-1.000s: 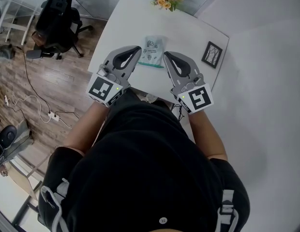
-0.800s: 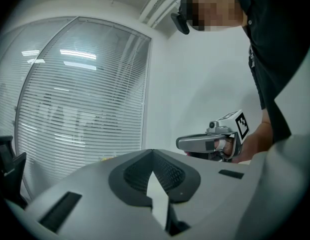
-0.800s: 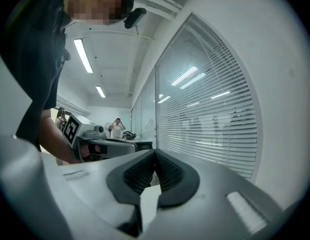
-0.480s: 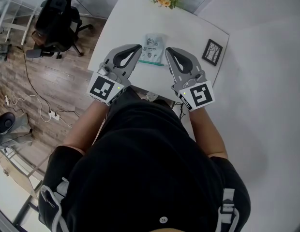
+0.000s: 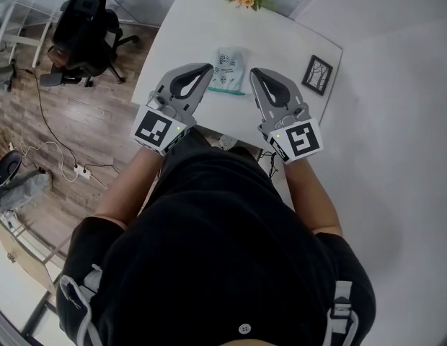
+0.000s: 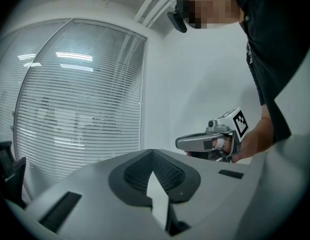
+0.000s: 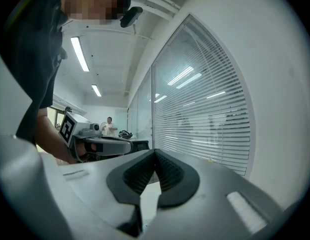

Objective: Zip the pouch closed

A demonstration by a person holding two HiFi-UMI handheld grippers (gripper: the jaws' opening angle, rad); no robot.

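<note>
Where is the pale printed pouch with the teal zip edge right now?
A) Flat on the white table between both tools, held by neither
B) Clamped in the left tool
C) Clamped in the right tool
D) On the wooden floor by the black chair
A: the pale printed pouch lies flat on the white table, between the left tool and the right tool, both shut and empty.

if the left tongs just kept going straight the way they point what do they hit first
Likely nothing near. The left tongs, shut, point level above the table; their own view shows only window blinds and white wall ahead. The pouch seems to lie below that line, though height is unclear.
</note>
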